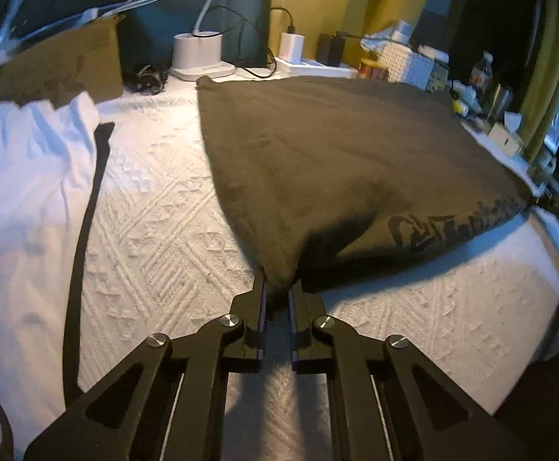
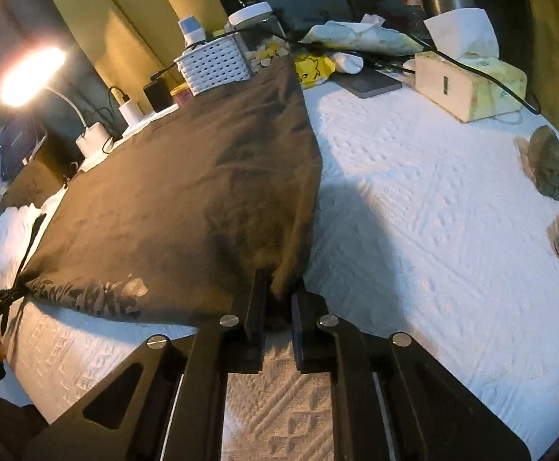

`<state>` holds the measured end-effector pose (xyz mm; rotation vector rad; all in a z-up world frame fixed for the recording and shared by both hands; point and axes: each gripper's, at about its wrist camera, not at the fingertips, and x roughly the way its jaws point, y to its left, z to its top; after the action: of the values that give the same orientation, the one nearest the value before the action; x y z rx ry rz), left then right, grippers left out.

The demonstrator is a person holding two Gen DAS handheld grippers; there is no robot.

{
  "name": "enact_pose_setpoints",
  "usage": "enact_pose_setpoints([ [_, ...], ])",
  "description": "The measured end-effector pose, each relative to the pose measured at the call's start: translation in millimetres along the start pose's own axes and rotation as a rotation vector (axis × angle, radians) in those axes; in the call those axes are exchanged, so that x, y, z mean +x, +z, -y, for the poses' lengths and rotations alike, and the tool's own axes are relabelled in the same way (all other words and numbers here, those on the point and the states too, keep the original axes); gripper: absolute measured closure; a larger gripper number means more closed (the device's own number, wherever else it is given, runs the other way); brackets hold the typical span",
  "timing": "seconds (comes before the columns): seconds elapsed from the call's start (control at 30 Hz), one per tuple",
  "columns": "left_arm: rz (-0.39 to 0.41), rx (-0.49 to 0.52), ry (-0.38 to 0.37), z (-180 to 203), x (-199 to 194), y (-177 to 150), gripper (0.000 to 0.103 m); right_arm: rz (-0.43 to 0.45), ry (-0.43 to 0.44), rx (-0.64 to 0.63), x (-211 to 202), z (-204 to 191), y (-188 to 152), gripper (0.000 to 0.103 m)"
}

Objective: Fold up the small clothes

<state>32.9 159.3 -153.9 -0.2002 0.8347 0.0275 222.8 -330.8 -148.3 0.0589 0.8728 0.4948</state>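
Shirt [image 1: 337,161] lies spread on the white textured cloth [image 1: 156,230], its far edge beside the lamp base [image 1: 198,57] and its near corners raised off the cloth. It looks like one flat, dark olive layer with a printed script along the near hem, so I judge the folding barely begun: no crease is set yet, and the first fold toward the lamp base is yet to make, with any further folds after it. A white garment [image 1: 22,161] lies crumpled to the left of the shirt, apparently waiting its turn.

Left gripper [image 1: 278,292] is clamped on the shirt's near left corner, jaws drawn close with fabric bunched between them and pulled up into a peak. Right gripper [image 2: 279,292] pinches the near right corner the same way, jaws nearly together on the cloth. Between the two, the hem hangs taut above the cloth, casting a shadow beneath it.
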Motion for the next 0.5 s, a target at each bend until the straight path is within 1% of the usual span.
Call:
enact_pose_setpoints([
  [0.17, 0.023, 0.004, -0.001, -0.4, -15.6, -0.5, 0.097, -0.002, -0.031, -0.047, -11.8, -9.5, -9.2, 0.093],
  [0.27, 0.018, -0.015, -0.029, -3.3, -20.5, -3.1, 0.097, -0.004, -0.043, -0.051, -19.3, -8.4, -15.7, 0.093],
  [0.5, 0.006, 0.009, -0.032, -0.4, -27.4, -18.0, 0.097, 0.004, -0.065, -0.076, -47.5, -16.8, -31.8, 0.093],
])
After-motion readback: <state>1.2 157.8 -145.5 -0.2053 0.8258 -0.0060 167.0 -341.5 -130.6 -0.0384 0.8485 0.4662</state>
